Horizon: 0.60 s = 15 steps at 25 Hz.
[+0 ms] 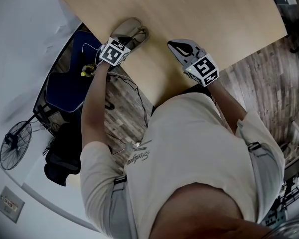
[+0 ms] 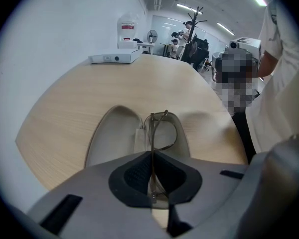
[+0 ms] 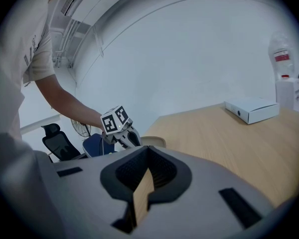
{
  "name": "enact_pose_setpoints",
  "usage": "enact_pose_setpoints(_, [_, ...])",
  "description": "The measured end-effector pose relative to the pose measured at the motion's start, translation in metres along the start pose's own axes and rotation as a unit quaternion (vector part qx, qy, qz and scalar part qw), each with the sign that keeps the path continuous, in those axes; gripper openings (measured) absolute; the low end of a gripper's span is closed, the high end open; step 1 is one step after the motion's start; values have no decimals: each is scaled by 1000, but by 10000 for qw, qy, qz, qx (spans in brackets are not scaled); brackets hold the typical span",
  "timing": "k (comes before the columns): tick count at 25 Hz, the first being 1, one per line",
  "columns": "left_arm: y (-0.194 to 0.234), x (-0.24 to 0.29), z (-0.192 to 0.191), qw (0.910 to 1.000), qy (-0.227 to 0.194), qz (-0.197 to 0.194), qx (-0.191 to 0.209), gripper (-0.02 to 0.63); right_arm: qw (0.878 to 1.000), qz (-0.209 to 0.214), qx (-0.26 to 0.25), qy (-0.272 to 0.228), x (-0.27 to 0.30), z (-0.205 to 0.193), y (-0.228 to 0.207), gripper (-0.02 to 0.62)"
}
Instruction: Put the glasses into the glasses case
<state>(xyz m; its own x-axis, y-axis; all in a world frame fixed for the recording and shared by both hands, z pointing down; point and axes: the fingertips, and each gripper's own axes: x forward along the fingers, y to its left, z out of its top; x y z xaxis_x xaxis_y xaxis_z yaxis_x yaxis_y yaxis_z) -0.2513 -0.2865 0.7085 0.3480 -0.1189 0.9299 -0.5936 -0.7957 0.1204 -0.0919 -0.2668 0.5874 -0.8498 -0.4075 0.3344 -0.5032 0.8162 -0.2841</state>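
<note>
An open grey glasses case (image 2: 109, 138) lies on the wooden table (image 2: 89, 93), near its edge. My left gripper (image 2: 152, 183) is shut on thin-framed glasses (image 2: 163, 131), held edge-on just above the case's hollow. In the head view the left gripper (image 1: 133, 35) hangs over the case (image 1: 134, 24) and partly hides it. My right gripper (image 1: 179, 48) hovers over the table a little to the right, shut, with nothing between its fingers. In the right gripper view that gripper (image 3: 141, 183) faces the left gripper (image 3: 125, 137) and the case (image 3: 155, 142).
A flat white box (image 2: 114, 58) lies far across the table, also seen as the white box (image 3: 251, 109). A water jug (image 2: 128, 30) stands behind it. Beside the table's edge are a blue seat (image 1: 65, 83), a black office chair (image 1: 62, 156) and a floor fan (image 1: 15, 138).
</note>
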Motion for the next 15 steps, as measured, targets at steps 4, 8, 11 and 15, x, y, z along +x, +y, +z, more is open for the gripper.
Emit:
enact_pose_setpoints(4, [1,3,-3,9999,80,66,66,23,10000,-27,38,-5,-2,-3,1,-5])
enact_pose_setpoints(8, [1,0,1,9993,220,147,279,23,10000,-49,59,9,-5,-7,0,-5])
enact_pose_setpoints(11, [0,3,3,9988,239,116,403,23,9999,-67,84,23,-7,-10,-1,-5])
enact_pose_setpoints(15, [3,6,2,9973,405,189,583,24,9999,-99,117,45,-8,-15,-2,-5])
